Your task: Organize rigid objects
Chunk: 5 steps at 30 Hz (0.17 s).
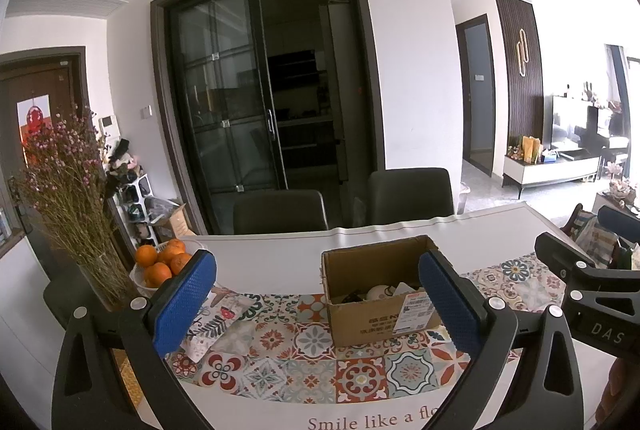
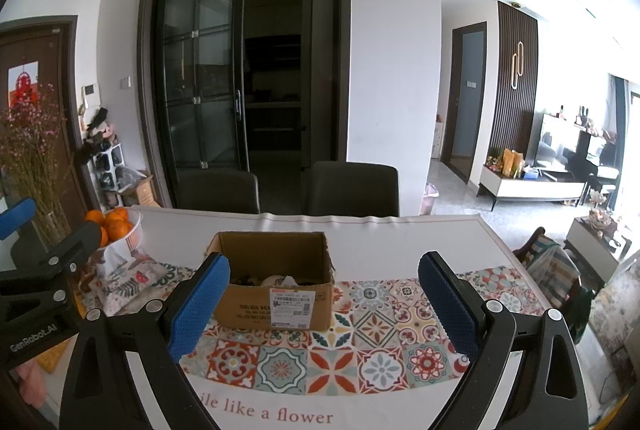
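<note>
An open cardboard box point(image 1: 384, 286) with a white shipping label stands on the patterned table runner point(image 1: 304, 362); it also shows in the right wrist view point(image 2: 276, 282). Several small objects lie inside it, too dim to name. My left gripper point(image 1: 316, 306) is open and empty, held above the table in front of the box. My right gripper point(image 2: 324, 306) is open and empty, also in front of the box. The right gripper's body point(image 1: 580, 282) shows at the right of the left wrist view. The left gripper's body point(image 2: 44, 278) shows at the left of the right wrist view.
A white bowl of oranges point(image 1: 160, 262) and a glass vase of dried flowers point(image 1: 76, 190) stand at the table's left end, with a patterned cloth pouch point(image 1: 216, 318) beside them. Two dark chairs point(image 1: 280, 210) stand behind the table's far edge.
</note>
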Motion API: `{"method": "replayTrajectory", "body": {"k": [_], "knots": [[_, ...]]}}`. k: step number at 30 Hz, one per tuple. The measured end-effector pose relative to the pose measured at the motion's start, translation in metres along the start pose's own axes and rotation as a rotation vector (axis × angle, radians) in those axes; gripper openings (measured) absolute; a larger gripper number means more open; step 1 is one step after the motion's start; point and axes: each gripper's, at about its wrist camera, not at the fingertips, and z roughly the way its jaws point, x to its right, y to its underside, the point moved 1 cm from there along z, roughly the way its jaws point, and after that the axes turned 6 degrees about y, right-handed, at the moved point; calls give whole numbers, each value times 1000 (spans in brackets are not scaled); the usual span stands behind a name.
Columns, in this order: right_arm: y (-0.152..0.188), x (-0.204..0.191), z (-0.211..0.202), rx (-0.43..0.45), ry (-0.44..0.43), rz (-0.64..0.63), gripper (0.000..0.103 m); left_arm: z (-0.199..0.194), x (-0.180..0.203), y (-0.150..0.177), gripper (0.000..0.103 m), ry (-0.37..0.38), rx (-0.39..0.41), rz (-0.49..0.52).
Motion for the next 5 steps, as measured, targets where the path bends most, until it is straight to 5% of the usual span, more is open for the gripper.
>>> {"method": "replayTrajectory", "body": {"k": [5], "knots": [[1,0,0,0,0,1,96,-2,1,-1,103,8,0,1]]}}
